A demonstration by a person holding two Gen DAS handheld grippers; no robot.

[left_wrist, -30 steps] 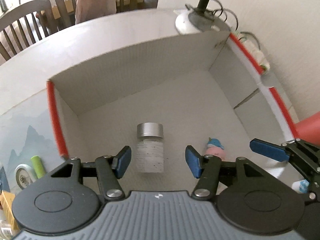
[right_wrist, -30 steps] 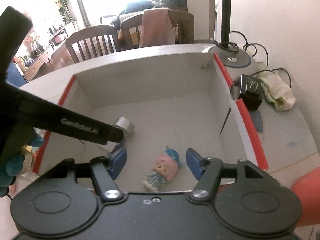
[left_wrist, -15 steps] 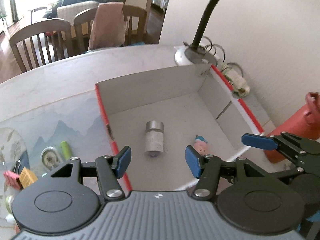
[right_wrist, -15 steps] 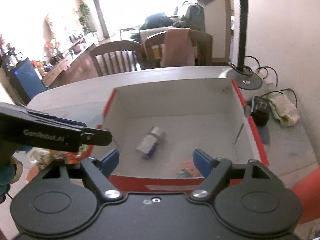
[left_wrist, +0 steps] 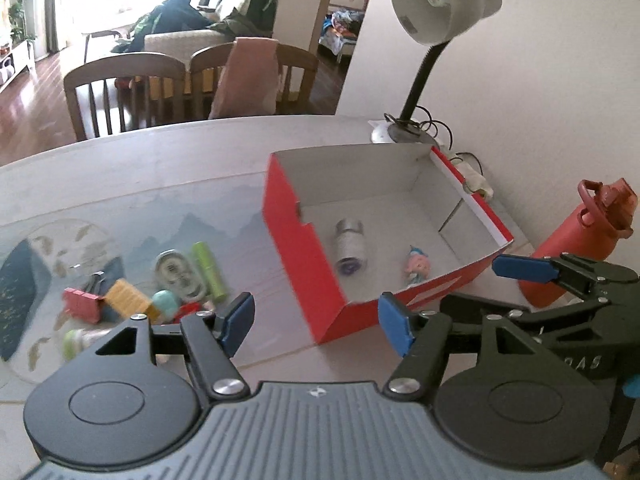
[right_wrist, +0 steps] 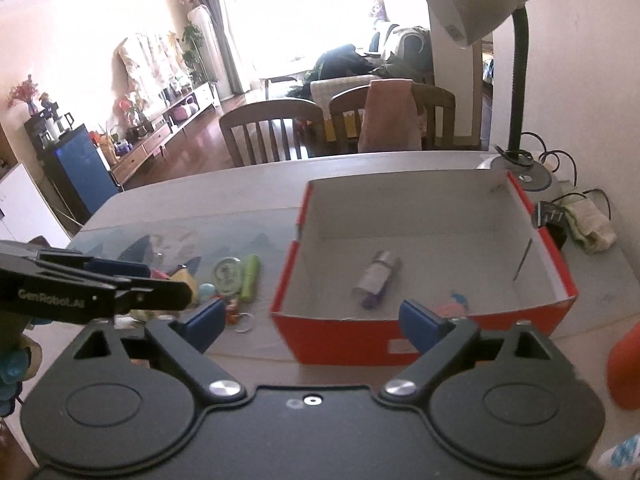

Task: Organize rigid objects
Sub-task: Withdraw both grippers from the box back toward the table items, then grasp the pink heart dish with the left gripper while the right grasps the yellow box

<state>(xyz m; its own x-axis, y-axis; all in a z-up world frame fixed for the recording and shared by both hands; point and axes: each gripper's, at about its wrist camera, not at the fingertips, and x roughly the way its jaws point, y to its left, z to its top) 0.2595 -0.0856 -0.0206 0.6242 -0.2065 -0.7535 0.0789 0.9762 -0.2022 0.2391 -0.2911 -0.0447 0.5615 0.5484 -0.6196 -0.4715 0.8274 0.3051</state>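
Note:
A red cardboard box [left_wrist: 308,264] with a white inside holds a small silver-capped bottle [left_wrist: 350,242] lying on its side and a pink and blue doll figure [left_wrist: 417,266]. The box [right_wrist: 336,330], the bottle [right_wrist: 378,278] and part of the doll [right_wrist: 454,306] also show in the right wrist view. Left of the box lies a pile of small objects: a green tube [left_wrist: 208,267], a round tin [left_wrist: 178,274], a yellow block [left_wrist: 126,300] and a red clip [left_wrist: 82,304]. My left gripper [left_wrist: 314,320] is open and empty, above the box's near corner. My right gripper [right_wrist: 310,322] is open and empty, in front of the box.
A desk lamp [left_wrist: 432,8] stands behind the box. A red water bottle [left_wrist: 576,240] stands to the right of the box. A black charger [right_wrist: 552,216] and a cloth [right_wrist: 588,222] lie by the wall. Chairs [right_wrist: 272,130] stand beyond the table's far edge.
Both grippers have pulled back and up out of the box, still open and empty. The bottle and the doll stay lying in the box. The pile left of the box has come into view.

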